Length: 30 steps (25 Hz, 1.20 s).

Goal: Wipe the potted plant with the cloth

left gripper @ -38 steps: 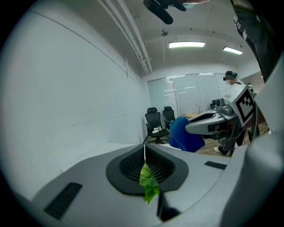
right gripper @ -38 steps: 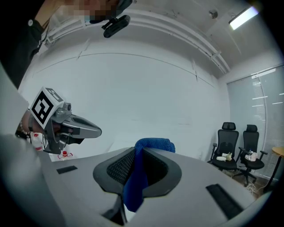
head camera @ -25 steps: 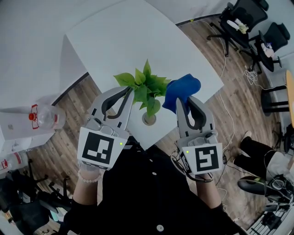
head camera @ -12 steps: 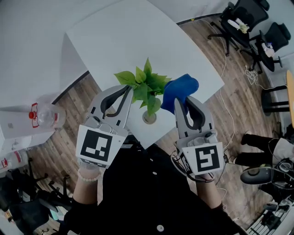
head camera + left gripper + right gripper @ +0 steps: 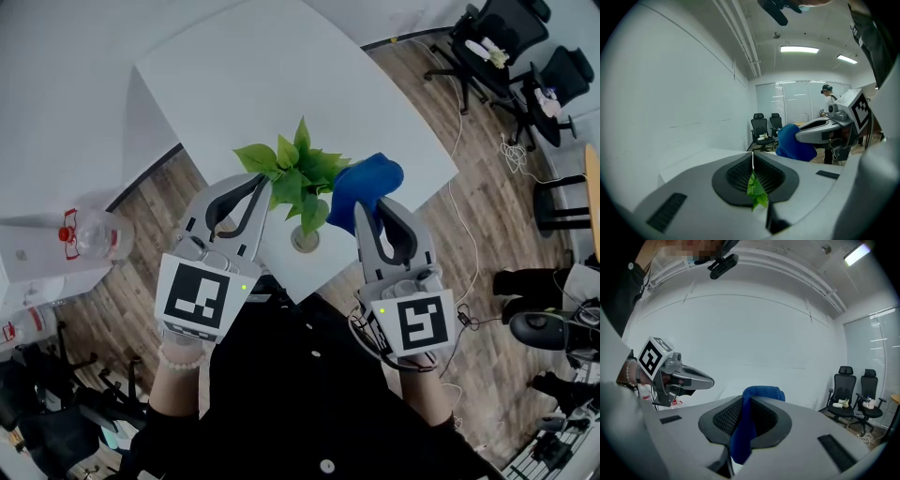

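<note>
A small green potted plant (image 5: 298,173) stands in a white pot (image 5: 304,241) near the front corner of the white table (image 5: 244,75). My left gripper (image 5: 265,189) is at the plant's left side, shut on a green leaf (image 5: 756,192) that shows between its pads. On the plant's right, my right gripper (image 5: 366,210) is shut on a blue cloth (image 5: 367,181). The cloth bunches above the jaws (image 5: 761,392) and hangs down between them, touching the leaves on that side. In the left gripper view the cloth (image 5: 792,143) and the right gripper (image 5: 820,133) appear just beyond the jaws.
Black office chairs (image 5: 487,42) stand at the far right on the wood floor, with cables beside them. A clear water bottle with a red cap (image 5: 89,239) sits at the left. A person's shoes (image 5: 530,328) are at the right edge. A white wall runs behind the table.
Both grippers, the plant and the cloth have stayed where they were. Only the person's feet at the right edge have shifted.
</note>
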Each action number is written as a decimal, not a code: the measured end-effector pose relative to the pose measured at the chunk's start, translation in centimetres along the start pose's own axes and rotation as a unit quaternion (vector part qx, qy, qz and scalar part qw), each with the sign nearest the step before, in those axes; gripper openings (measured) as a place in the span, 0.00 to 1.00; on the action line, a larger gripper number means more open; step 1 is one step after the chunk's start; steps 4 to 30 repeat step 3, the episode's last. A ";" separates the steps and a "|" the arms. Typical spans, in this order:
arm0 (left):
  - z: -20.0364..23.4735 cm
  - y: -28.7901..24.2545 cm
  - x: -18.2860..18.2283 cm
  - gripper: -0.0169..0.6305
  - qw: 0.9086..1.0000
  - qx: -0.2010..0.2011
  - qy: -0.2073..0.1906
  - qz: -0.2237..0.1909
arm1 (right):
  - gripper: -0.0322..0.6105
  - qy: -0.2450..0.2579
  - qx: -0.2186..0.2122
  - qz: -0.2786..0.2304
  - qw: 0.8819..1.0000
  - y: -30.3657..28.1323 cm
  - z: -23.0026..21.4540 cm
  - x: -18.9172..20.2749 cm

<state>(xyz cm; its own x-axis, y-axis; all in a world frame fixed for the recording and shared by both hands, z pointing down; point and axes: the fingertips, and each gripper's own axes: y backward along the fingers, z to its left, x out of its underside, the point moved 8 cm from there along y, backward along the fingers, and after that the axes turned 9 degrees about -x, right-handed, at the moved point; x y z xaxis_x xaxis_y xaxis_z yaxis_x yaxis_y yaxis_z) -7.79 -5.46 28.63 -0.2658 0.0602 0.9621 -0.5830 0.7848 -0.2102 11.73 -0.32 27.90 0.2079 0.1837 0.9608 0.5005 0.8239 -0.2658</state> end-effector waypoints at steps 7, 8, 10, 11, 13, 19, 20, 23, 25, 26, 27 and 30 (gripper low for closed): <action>0.0 0.0 0.1 0.06 1.000 0.003 0.001 0.002 | 0.17 -0.002 -0.002 0.004 1.000 -0.1 0.1 0.1; 0.0 0.0 0.1 0.06 1.000 0.003 0.001 0.002 | 0.17 -0.002 -0.002 0.004 1.000 -0.1 0.1 0.1; 0.0 0.0 0.1 0.06 1.000 0.003 0.001 0.002 | 0.17 -0.002 -0.002 0.004 1.000 -0.1 0.1 0.1; 0.0 0.0 0.1 0.06 1.000 0.003 0.001 0.002 | 0.17 -0.002 -0.002 0.004 1.000 -0.1 0.1 0.1; 0.0 0.0 0.1 0.06 1.000 0.003 0.001 0.002 | 0.17 -0.002 -0.002 0.004 1.000 -0.1 0.1 0.1; 0.0 0.0 0.1 0.06 1.000 0.003 0.001 0.002 | 0.17 -0.002 -0.002 0.004 1.000 -0.1 0.1 0.1; 0.0 0.0 0.1 0.06 1.000 0.003 0.001 0.002 | 0.17 -0.002 -0.002 0.004 1.000 -0.1 0.1 0.1; 0.0 0.0 0.1 0.06 1.000 0.003 0.001 0.002 | 0.17 -0.002 -0.002 0.004 1.000 -0.1 0.1 0.1; 0.0 0.0 0.1 0.06 1.000 0.003 0.001 0.002 | 0.17 -0.002 -0.002 0.004 1.000 -0.1 0.1 0.1; 0.0 0.0 0.1 0.06 1.000 0.003 0.001 0.002 | 0.17 -0.002 -0.002 0.004 1.000 -0.1 0.1 0.1; 0.0 0.0 0.1 0.06 1.000 0.003 0.001 0.002 | 0.17 -0.002 -0.002 0.004 1.000 -0.1 0.1 0.1; 0.0 0.0 0.1 0.06 1.000 0.003 0.001 0.002 | 0.17 -0.002 -0.002 0.004 1.000 -0.1 0.1 0.1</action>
